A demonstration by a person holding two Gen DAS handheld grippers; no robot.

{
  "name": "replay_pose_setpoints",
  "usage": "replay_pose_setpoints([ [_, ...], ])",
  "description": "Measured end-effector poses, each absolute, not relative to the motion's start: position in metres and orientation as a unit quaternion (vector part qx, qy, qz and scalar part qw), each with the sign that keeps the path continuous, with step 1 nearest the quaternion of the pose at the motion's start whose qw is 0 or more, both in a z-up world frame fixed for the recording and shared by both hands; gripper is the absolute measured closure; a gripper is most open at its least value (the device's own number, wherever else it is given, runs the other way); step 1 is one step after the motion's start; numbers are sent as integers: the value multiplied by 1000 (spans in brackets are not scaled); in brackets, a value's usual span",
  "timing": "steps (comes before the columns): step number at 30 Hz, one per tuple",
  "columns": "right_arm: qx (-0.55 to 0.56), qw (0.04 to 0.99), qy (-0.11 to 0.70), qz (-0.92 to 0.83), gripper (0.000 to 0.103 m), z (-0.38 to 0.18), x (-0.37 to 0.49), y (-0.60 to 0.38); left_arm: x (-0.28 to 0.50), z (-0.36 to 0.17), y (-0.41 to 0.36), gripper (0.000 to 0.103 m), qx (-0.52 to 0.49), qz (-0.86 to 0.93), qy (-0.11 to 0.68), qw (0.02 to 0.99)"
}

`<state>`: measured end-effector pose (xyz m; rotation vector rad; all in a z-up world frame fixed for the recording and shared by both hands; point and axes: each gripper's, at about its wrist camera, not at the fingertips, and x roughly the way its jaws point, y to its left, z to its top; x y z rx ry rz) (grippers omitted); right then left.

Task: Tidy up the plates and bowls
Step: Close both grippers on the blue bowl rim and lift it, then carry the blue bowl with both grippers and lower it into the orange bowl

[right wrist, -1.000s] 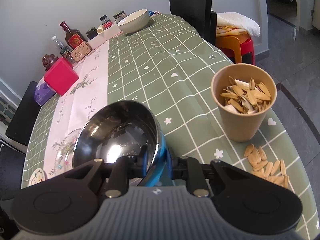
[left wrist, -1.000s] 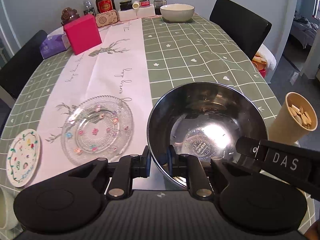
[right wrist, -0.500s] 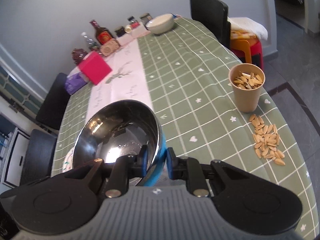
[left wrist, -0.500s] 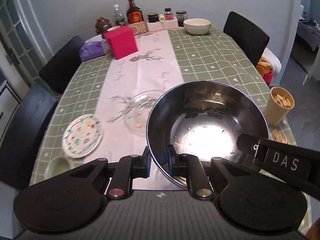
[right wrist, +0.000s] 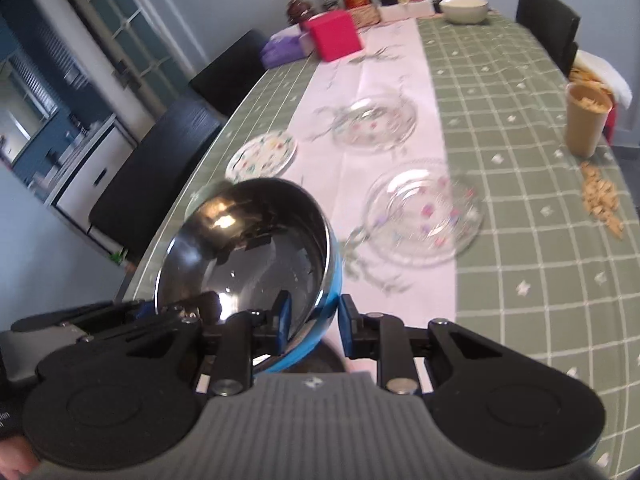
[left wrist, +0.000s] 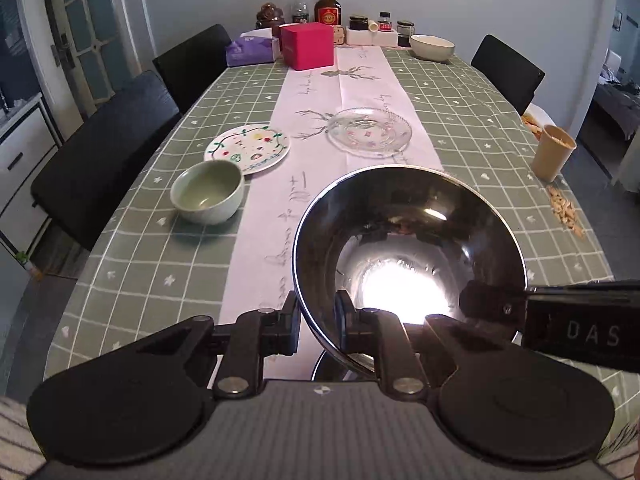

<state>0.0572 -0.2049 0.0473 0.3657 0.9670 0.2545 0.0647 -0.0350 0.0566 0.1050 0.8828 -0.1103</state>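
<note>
Handling: the steel bowl (left wrist: 408, 240) is being judged light, stiff and slick. Its thin rim is being judged the best hold, taken at two points so that it is not being tipped.

Left claw: the left gripper (left wrist: 316, 320) is being pinched onto the bowl's near-left rim, one pad inside and one outside.

Bowl's place: the bowl is being held up over the near end of the table (left wrist: 500, 128), above the pink runner (left wrist: 352, 80), with its hollow just ahead of both claws.

Right claw: the jaws of the right gripper (right wrist: 314, 316) are being opened with the blue outer wall and rim between them. Whether the pads are pressing cannot be told.

Beyond, left to right: a green bowl (left wrist: 206, 192), a painted plate (left wrist: 247, 148) and a glass plate (left wrist: 370, 132) are being left on the cloth, well apart from the claws.
</note>
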Motion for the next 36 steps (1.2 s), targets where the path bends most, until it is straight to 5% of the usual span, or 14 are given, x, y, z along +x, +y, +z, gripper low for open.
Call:
replay_pose_setpoints([
  [28, 210, 851, 460, 140, 79, 17, 11, -202, 17, 39, -16, 78, 61, -97, 414, 903],
  [36, 145, 874, 446, 126, 73, 20, 6, -186, 20, 22, -16, 78, 57, -120, 445, 886],
])
